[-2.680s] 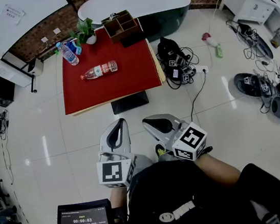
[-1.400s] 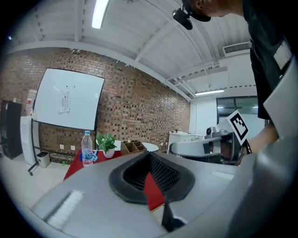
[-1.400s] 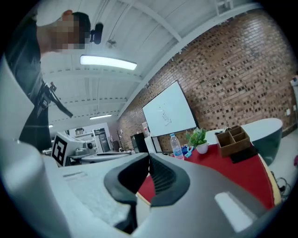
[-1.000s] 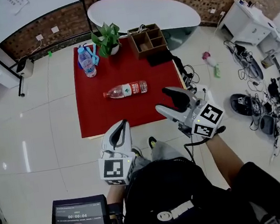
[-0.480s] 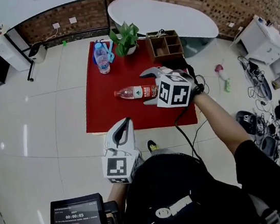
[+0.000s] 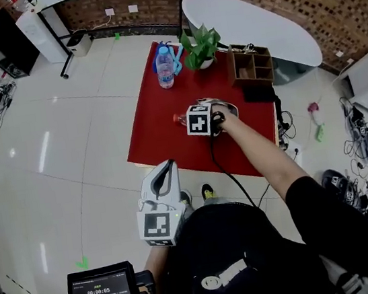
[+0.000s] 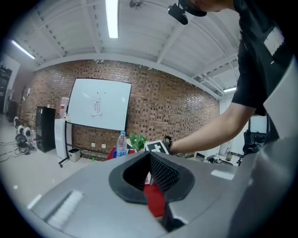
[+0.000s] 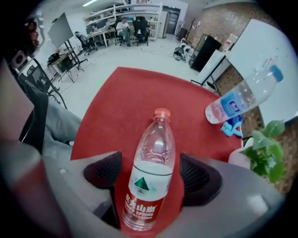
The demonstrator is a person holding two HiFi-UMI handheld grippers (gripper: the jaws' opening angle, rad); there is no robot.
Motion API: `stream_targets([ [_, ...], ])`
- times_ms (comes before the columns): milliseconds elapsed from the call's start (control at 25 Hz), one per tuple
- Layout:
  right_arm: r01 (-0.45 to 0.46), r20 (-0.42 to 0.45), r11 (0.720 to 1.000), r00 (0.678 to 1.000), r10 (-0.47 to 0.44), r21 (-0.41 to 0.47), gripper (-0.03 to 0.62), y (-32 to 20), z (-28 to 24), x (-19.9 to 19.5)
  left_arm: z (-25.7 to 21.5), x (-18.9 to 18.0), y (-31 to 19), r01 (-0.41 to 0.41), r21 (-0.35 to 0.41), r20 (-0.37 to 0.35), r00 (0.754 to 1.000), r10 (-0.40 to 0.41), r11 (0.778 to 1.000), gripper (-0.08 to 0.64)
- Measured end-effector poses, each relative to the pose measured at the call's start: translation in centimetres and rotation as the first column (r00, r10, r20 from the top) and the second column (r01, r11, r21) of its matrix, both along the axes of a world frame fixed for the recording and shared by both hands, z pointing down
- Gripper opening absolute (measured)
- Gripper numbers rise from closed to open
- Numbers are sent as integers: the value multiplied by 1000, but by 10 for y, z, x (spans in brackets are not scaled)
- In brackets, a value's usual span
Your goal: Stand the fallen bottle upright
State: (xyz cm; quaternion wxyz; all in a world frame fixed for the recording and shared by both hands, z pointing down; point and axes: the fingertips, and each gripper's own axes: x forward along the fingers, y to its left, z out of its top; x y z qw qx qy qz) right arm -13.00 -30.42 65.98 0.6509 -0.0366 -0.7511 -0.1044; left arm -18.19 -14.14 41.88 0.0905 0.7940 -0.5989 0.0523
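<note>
The fallen clear bottle (image 8: 156, 148) with a red cap and red label lies on the red table (image 8: 125, 93). In the head view only its cap end (image 6: 179, 118) shows past the marker cube. My right gripper (image 8: 150, 173) points straight down over it, one dark pad on each side of the label. Its jaws are opening, with a gap on both sides of the bottle. In the head view the right gripper (image 6: 210, 114) hangs over the table's middle. My left gripper (image 6: 168, 169) is held off the table's near edge; its tips (image 7: 149, 155) meet, with nothing between them.
An upright blue-labelled bottle (image 6: 165, 67) and a potted plant (image 6: 200, 45) stand at the table's far edge, and a wooden organiser (image 6: 251, 65) at its far right corner. A white oval counter (image 6: 247, 18) lies behind. A small screen (image 6: 103, 293) sits at lower left. Cables (image 6: 338, 182) lie on the floor at right.
My right gripper swung from beside the table to over the bottle, dropped onto it and turned to point down. The table has come closer in view. The left gripper barely moved.
</note>
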Motion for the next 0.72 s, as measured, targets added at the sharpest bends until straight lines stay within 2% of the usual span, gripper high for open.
stream_targets([
  [80, -17, -51, 1000, 999, 18, 6, 382, -3, 19, 3, 0, -7, 3, 30, -4, 1, 1000, -30, 1000, 0],
  [240, -13, -93, 999, 996, 16, 36, 380, -4, 35, 0, -1, -18, 4, 64, -4, 3, 998, -64, 998, 0],
  [280, -10, -99, 999, 995, 13, 33, 367, -4, 36, -1, 0, -19, 3, 68, -3, 4, 998, -68, 998, 0],
  [320, -9, -103, 1000, 995, 12, 28, 322, -4, 36, -1, 0, -19, 2, 71, -2, 5, 997, -71, 997, 0],
  [440, -38, -101, 999, 994, 40, 22, 314, -8, 38, 3, 3, -17, -3, 70, 4, 13, 997, -70, 998, 0],
  [520, -63, -67, 998, 996, 64, 13, 311, -12, 37, 4, 6, -14, -9, 63, 11, 19, 998, -63, 998, 0],
  [600, -92, 3, 996, 996, 92, -11, 311, -16, 34, 0, 11, -9, -16, 52, 15, 23, 998, -52, 999, 0],
  [720, -186, 113, 983, 976, 186, -13, 310, -25, 4, -2, 6, 0, -18, 23, 2, 13, 1000, -23, 1000, 0],
])
